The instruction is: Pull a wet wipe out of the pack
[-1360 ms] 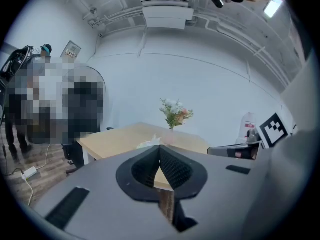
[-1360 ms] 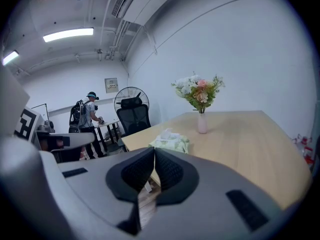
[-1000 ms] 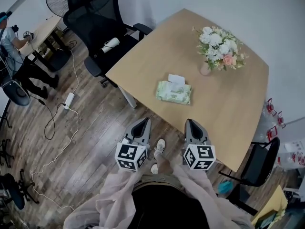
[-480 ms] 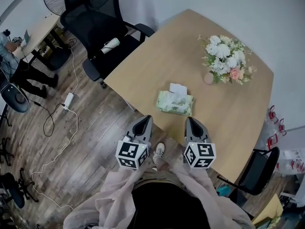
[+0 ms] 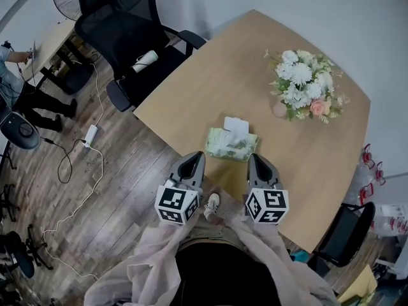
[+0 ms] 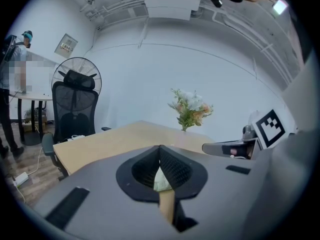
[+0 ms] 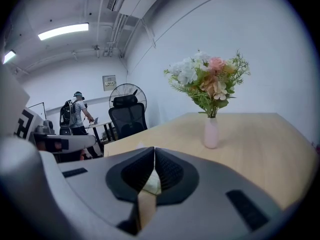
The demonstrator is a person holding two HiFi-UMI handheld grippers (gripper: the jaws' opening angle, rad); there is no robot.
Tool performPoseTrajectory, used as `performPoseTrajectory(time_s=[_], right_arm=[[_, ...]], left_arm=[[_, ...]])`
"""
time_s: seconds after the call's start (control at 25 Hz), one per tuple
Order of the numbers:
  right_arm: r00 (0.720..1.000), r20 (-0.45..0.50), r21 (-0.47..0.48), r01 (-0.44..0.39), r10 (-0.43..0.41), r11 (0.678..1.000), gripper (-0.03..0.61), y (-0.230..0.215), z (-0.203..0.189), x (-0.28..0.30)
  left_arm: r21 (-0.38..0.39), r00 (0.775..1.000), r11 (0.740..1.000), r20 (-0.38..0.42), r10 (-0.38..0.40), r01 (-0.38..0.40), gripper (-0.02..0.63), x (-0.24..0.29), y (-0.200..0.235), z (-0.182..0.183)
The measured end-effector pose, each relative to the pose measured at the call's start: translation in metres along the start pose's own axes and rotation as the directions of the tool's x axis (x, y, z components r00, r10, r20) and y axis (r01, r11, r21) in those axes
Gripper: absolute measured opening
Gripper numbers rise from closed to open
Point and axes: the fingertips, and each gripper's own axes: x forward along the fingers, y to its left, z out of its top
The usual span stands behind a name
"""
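Left gripper (image 5: 196, 157) and right gripper (image 5: 254, 159) hover at the near edge of the surface (image 5: 210, 81), both with fingers pressed together and nothing in them. The wipes pack (image 5: 231, 145) lies just past their tips, close to that edge, white flap up. It looks light, so I'd guess tugging a wipe without pinning it drags the whole pack off. The flower vase (image 5: 279, 109) sits well behind.

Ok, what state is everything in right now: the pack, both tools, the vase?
Wet wipe pack: flat on the table, untouched, a white flap or wipe showing at its far side.
Left tool: shut, holding nothing.
Right tool: shut, holding nothing.
Vase: upright, holding flowers.
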Motion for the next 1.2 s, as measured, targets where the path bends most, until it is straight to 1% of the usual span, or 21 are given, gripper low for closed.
performPoseTrajectory(time_s=[0.28, 0.44, 0.52, 0.72, 0.88, 1.04, 1.2], right_arm=[[1.0, 0.009, 0.016, -0.022, 0.022, 1.0, 0.015, -0.006, -0.002, 0.008], [0.996, -0.021, 0.001, -0.083, 0.083, 0.997, 0.073, 0.003, -0.007, 0.013], [0.994, -0.029, -0.012, -0.109, 0.109, 0.994, 0.116, 0.007, -0.008, 0.018], [0.989, -0.051, -0.041, -0.142, 0.14, 0.989, 0.173, 0.01, -0.008, 0.031], [0.982, -0.101, -0.106, -0.167, 0.157, 0.98, 0.212, 0.014, -0.015, 0.044], [0.971, -0.15, -0.142, -0.207, 0.186, 0.968, 0.216, 0.015, -0.022, 0.058], [0.963, -0.179, -0.169, -0.232, 0.201, 0.958, 0.216, 0.015, -0.02, 0.069]], left_arm=[[0.007, 1.0, 1.0, -0.007, -0.013, 0.013, 0.012, 0.015, -0.007, -0.003], [0.003, 1.0, 1.0, -0.021, -0.005, 0.005, 0.012, 0.016, -0.008, -0.007], [0.001, 1.0, 1.0, -0.022, 0.002, -0.002, 0.012, 0.018, -0.007, -0.007], [0.003, 1.0, 1.0, -0.03, 0.005, -0.005, 0.012, 0.022, -0.004, -0.009], [0.002, 0.999, 1.0, -0.048, -0.005, 0.006, 0.012, 0.029, -0.001, -0.011], [0.006, 0.997, 1.0, -0.068, -0.022, 0.022, 0.012, 0.036, 0.003, -0.015], [0.01, 0.996, 0.999, -0.086, -0.033, 0.034, 0.012, 0.046, 0.009, -0.019]])
